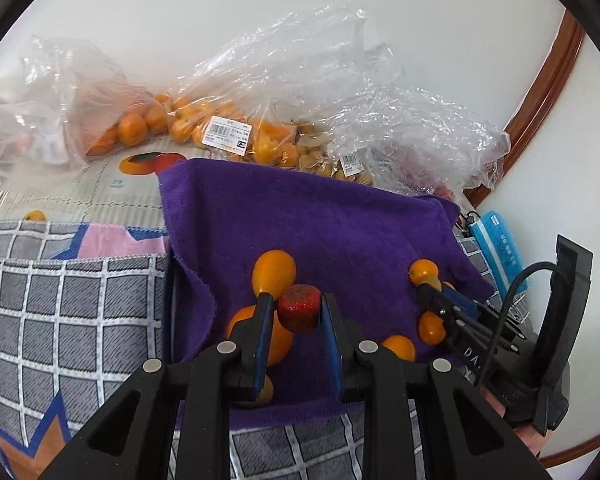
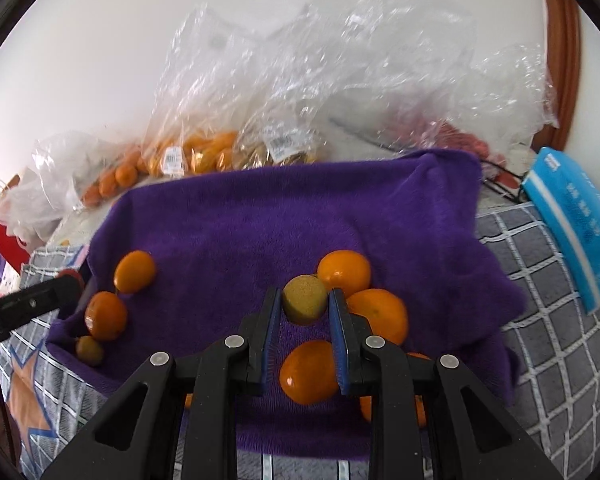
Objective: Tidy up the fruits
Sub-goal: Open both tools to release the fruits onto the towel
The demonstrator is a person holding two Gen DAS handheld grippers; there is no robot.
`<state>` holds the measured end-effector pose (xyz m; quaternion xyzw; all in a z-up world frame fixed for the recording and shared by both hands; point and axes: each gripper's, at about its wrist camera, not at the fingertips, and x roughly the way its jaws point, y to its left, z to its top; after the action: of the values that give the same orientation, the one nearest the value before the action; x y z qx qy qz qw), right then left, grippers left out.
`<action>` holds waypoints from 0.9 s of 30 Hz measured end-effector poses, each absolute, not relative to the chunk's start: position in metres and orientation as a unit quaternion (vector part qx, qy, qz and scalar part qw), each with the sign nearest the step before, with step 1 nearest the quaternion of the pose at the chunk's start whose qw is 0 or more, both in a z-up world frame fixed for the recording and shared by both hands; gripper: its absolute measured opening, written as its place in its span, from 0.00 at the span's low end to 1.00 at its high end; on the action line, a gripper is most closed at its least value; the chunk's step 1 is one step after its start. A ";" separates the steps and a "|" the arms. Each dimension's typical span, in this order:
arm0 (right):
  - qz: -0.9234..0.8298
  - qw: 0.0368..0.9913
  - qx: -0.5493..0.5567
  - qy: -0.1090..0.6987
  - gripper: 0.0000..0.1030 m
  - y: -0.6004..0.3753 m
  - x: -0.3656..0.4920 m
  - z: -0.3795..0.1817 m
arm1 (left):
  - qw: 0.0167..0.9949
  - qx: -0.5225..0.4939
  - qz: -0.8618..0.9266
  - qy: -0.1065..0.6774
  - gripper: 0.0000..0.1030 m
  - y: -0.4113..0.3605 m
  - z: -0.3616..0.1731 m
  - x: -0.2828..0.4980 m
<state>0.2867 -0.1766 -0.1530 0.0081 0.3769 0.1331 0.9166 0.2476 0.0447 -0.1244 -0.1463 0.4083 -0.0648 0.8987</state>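
The left wrist camera sits just behind its gripper [image 1: 293,312] and looks forward and down, very near to the purple fleece towel [image 1: 320,216] on the grey checked blanket [image 1: 72,300]. The right wrist camera looks from behind the right gripper [image 2: 304,312] the same way, down on the same towel from its right side. Both views share the towel, the clear plastic bags of orange fruit [image 1: 220,120] at the far edge, and the blue flat packet [image 2: 572,216] at the right.
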 end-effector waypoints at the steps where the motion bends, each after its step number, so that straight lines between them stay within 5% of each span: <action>1: 0.133 0.916 0.006 0.378 0.23 -0.175 0.288 -0.155 | 0.898 -0.145 -0.067 0.409 0.22 0.043 -0.126 0.249; 27: 0.128 0.918 -0.004 0.375 0.26 -0.180 0.270 -0.150 | 0.889 -0.125 -0.079 0.433 0.26 0.022 -0.136 0.260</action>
<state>0.2697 -0.1797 -0.1500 -0.0038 0.3747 0.1284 0.9182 0.2602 0.0217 -0.1362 -0.1254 0.4335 -0.0788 0.8889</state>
